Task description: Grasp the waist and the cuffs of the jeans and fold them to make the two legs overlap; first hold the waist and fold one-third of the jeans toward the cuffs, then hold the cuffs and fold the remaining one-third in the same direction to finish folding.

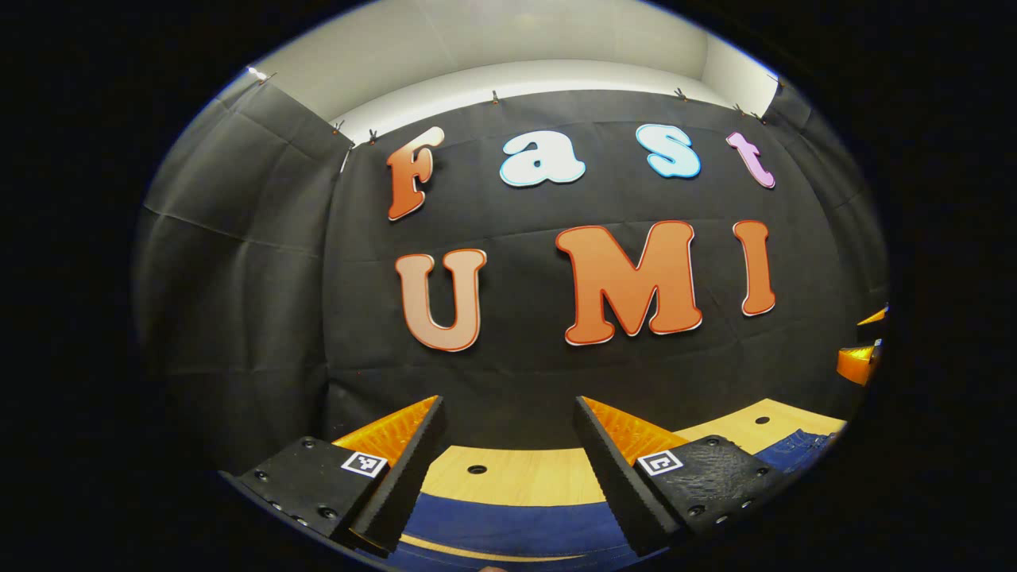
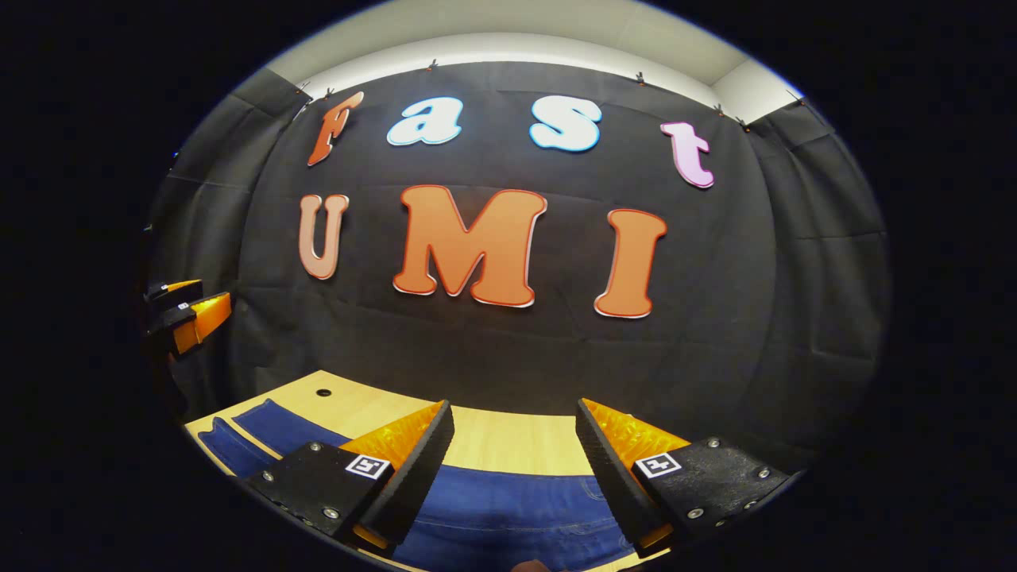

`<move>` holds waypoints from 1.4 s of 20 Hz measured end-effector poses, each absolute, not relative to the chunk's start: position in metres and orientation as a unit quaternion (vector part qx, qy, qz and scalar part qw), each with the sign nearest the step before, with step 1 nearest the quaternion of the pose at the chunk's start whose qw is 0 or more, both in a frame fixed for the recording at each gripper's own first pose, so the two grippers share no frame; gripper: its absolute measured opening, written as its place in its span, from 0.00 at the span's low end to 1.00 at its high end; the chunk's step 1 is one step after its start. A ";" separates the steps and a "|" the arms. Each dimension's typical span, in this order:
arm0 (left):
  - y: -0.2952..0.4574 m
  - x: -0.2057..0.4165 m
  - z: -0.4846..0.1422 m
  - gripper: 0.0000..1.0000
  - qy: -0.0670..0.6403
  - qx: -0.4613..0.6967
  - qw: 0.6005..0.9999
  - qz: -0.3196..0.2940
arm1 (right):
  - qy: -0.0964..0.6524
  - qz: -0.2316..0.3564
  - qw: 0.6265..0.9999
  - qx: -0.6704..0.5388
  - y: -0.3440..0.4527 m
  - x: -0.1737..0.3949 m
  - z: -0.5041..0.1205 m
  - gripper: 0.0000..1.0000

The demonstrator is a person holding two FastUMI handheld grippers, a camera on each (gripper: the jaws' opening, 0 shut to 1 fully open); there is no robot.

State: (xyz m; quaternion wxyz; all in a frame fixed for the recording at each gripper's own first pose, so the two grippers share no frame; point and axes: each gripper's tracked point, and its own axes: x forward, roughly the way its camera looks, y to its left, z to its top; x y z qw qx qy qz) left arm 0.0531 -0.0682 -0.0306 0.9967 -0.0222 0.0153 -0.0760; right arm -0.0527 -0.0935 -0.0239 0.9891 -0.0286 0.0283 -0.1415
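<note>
We look along both grippers toward the booth's black cloth wall [image 2: 508, 349], which takes up most of each view. Below it, from about five to seven o'clock, lies a pale wooden table with small round holes [image 1: 516, 477]. Spread flat on that table are the dark blue denim jeans [image 2: 508, 508], one band of cloth crossing under the right gripper and another strip reaching toward eight o'clock; in the left gripper view the jeans [image 1: 516, 528] lie at six o'clock.

The left gripper [image 1: 508, 469] hangs above the denim, fingers spread apart, holding nothing. The right gripper [image 2: 515, 469] does likewise, fingers parted over the cloth, empty.

We judge that the first step has not begun: nothing is grasped. The next move calls for lowering both grippers to the cloth's edges, at waist and cuffs, and closing on the denim. Which end lies under which gripper, we cannot tell.
</note>
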 end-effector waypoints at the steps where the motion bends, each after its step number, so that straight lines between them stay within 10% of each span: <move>1: -0.077 0.060 -0.029 1.00 0.012 -0.022 0.996 -0.082 | 0.029 -0.151 0.988 -0.026 -0.100 -0.060 -0.024 0.96; 10: -0.137 0.081 -0.020 1.00 0.007 -0.040 0.988 -0.149 | 0.033 -0.211 0.976 -0.034 -0.134 -0.081 -0.027 0.96; 28: 0.082 0.027 -0.166 0.99 0.213 -0.031 0.977 0.008 | 0.162 -0.212 0.963 0.028 -0.178 -0.074 -0.112 0.97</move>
